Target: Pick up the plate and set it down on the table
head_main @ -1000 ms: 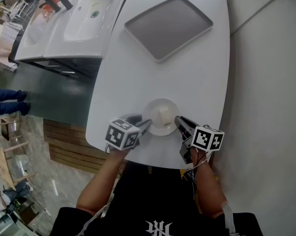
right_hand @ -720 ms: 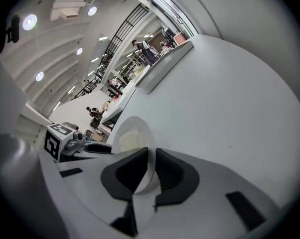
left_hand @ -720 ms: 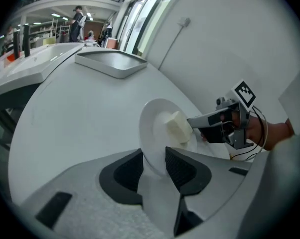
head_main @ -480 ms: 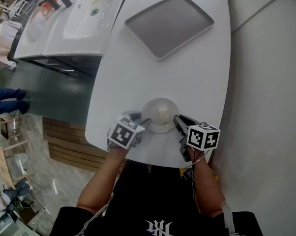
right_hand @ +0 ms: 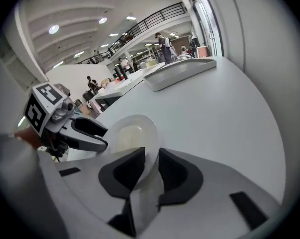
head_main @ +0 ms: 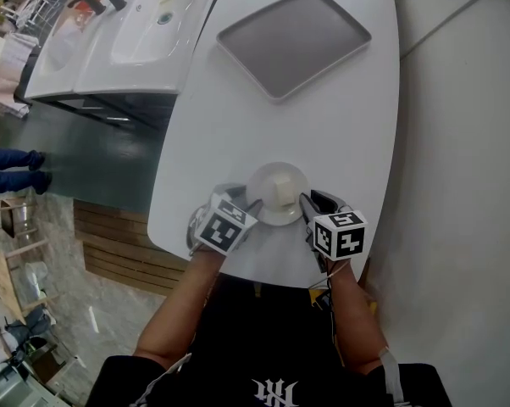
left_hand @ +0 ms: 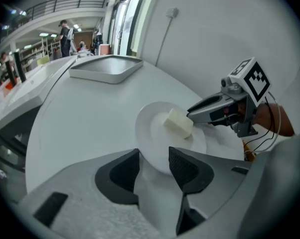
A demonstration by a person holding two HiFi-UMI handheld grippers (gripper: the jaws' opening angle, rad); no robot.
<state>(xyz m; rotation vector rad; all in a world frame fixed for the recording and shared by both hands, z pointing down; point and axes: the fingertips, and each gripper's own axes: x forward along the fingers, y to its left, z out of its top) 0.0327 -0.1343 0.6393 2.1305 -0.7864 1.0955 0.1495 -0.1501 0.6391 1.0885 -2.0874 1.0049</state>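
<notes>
A round white plate (head_main: 278, 193) lies flat on the white table (head_main: 357, 142) near its front edge, with a pale block (head_main: 281, 196) on it. My left gripper (head_main: 252, 208) is at the plate's left rim and my right gripper (head_main: 305, 205) at its right rim. In the left gripper view the near rim of the plate (left_hand: 157, 136) sits between the jaws of my left gripper (left_hand: 152, 159), which are opening and stand clear of it. In the right gripper view the plate (right_hand: 132, 133) has its rim between the opening jaws of my right gripper (right_hand: 151, 159), with a gap on each side.
A grey rectangular tray (head_main: 293, 42) lies at the table's far end. A white sink unit (head_main: 145, 24) stands beyond the table's left edge. The table's front edge runs just under both grippers. A white wall (head_main: 458, 142) borders the right side.
Both grippers' jaws have spread off the plate's rim. The marker cubes have tipped and drawn in slightly. The plate has stayed in about the same spot on the table.
</notes>
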